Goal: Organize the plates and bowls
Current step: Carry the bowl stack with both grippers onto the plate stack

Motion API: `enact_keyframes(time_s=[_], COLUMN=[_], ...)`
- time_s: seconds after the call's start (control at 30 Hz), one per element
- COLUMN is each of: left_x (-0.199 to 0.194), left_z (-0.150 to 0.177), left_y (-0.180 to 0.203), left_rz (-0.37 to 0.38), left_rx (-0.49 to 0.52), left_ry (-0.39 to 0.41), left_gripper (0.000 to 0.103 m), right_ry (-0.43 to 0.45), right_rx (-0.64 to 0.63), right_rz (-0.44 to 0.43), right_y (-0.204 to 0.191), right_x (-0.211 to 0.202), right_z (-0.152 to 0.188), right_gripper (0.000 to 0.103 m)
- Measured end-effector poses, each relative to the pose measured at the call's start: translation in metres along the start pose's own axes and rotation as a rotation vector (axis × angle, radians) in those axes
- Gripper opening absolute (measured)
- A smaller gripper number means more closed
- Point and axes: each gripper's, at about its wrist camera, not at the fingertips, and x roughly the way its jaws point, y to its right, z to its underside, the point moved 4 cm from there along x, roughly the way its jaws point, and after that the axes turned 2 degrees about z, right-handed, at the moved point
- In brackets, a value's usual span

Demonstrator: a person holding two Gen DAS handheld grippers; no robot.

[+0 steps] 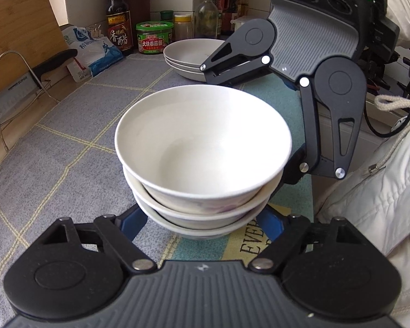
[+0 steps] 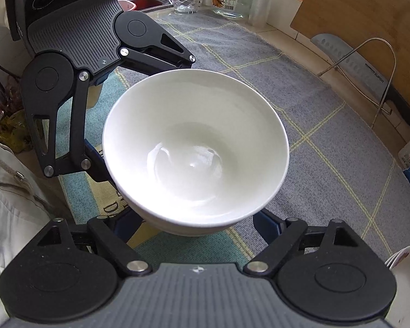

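While nested, 3 bowls (image 1: 202, 164) empty, top incl.

Bowl stack (image 1: 202, 164) hides both claws' fingertips; grip perhaps closed.

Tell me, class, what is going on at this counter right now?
A person holds a gripper in each hand, and both are open around a stack of bowls that sits on the grey checked mat. The left gripper flanks the stack from one side, the right gripper from the opposite side. Three nested bowls show. A stack of plates waits farther back by the condiment jars.
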Motion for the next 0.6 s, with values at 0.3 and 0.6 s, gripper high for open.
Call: enact_keyframes(time_s=[0.3, 0.6], left_x=[0.0008, 0.0026], left_z=[-0.0022, -0.0042], left_y=[-0.0010, -0.0029], left_rz=[0.021, 0.044], left_rx=[0.011, 0.025], left_ry=[-0.010, -0.024], left_gripper=[0.085, 0.085], right_ry=[-0.006, -0.009], right_rx=[-0.015, -0.023], right_rz=[-0.008, -0.019], right_y=[-0.0008, -0.0011], right_x=[0.0024, 0.0019], right_z=[-0.0040, -0.0036], right_gripper=[0.090, 0.090])
